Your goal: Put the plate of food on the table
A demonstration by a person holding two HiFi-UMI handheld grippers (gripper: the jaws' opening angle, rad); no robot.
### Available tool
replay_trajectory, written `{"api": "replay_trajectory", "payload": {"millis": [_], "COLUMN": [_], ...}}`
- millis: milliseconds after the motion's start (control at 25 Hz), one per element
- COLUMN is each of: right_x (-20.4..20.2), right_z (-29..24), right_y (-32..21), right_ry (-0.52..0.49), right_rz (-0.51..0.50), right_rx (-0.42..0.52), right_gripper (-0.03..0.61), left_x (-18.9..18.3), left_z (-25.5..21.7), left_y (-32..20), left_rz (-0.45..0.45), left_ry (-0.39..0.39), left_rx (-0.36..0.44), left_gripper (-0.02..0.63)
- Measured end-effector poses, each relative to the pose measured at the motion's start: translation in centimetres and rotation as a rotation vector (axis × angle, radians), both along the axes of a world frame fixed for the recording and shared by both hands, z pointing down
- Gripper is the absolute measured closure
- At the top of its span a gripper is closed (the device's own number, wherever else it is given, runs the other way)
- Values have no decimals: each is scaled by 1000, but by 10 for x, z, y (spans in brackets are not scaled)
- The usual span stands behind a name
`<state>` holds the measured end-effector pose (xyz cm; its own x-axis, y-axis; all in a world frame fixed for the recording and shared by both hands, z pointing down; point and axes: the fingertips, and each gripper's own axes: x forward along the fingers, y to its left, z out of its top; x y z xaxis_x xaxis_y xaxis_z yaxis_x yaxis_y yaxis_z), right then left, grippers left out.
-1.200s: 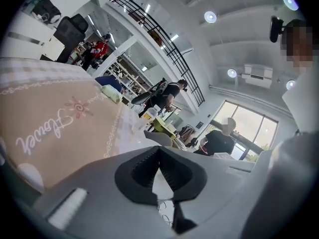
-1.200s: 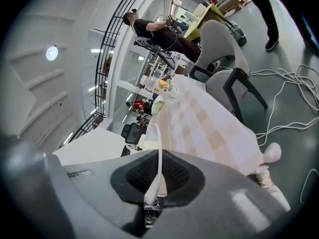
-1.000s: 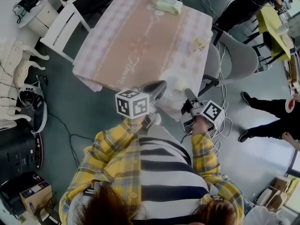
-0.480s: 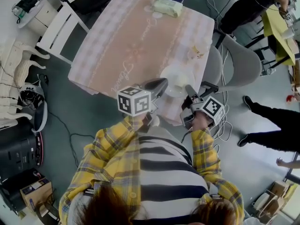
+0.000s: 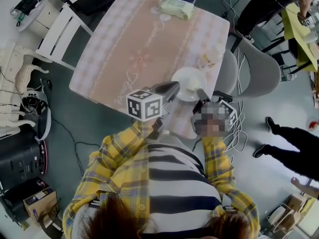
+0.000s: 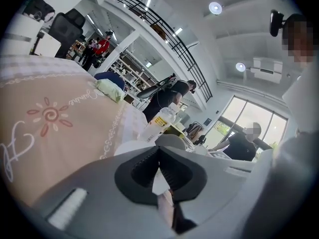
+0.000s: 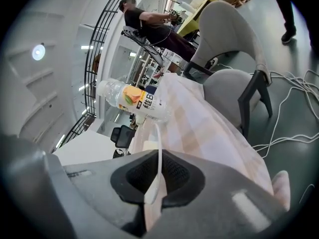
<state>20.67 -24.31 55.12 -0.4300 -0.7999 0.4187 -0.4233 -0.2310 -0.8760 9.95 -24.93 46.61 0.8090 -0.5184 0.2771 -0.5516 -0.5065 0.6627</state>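
A white plate with pale food on it is over the near right corner of the table, which has a pink checked cloth. My left gripper holds the plate's left rim and my right gripper holds its near right rim. In the left gripper view the jaws of the left gripper are shut on the white plate edge. In the right gripper view the right gripper pinches the thin plate rim. Whether the plate rests on the cloth cannot be told.
A plastic bottle stands on the table just beyond the plate, also seen as the bottle. A green packet lies at the far edge. A grey chair stands to the right, a white chair to the left. Cables lie on the floor.
Both grippers and the plate have moved forward, from the table's near edge to over its near right corner. The person on the right has walked farther away.
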Motion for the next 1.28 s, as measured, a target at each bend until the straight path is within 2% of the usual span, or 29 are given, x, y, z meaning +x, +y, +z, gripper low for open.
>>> {"api": "replay_trajectory", "payload": {"millis": [480, 1080, 1280], "right_x": [8, 9, 7], "right_z": [12, 11, 8], "right_y": [-13, -17, -17], "right_ry": [-30, 39, 70], "right_rz": [24, 11, -2], "right_rx": [-53, -74, -83], "right_gripper": [566, 561, 517], "left_x": [15, 18, 17], "left_z": [13, 18, 18], "left_y": [-15, -16, -14], "left_rz": [24, 26, 24], "left_ry": [-20, -19, -17], "left_rx": [-25, -39, -38], "left_gripper": [618, 618, 618]}}
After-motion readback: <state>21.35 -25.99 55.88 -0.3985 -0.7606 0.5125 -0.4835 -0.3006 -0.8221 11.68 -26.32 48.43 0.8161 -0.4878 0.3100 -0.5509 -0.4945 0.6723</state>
